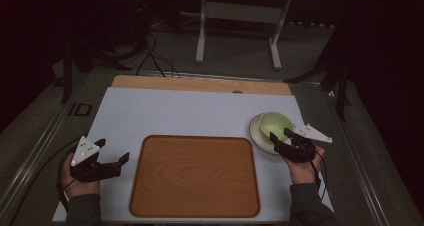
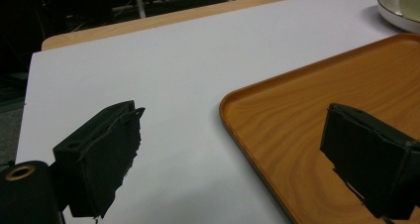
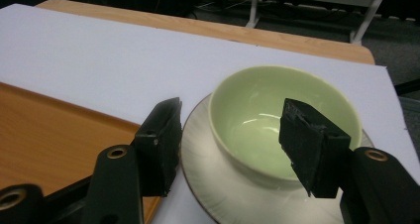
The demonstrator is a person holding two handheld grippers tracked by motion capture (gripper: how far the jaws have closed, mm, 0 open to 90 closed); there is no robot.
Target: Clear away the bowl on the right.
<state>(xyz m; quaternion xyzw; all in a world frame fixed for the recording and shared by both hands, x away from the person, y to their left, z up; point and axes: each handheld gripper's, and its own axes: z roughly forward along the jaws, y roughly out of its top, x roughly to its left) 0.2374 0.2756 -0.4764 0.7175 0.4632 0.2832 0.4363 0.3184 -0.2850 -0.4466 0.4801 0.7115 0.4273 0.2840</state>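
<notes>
Right gripper [image 3: 230, 144] agape at bowl [image 3: 282, 117]

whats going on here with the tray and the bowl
A person holds a tool in each hand at a table. The right tool is open, one jaw inside the green bowl, which sits on a plate beside the wooden tray. The left tool hangs open left of the tray, holding nothing.

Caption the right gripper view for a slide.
Open right gripper approaching a pale green bowl that sits on a white saucer beside a wooden tray.
</notes>
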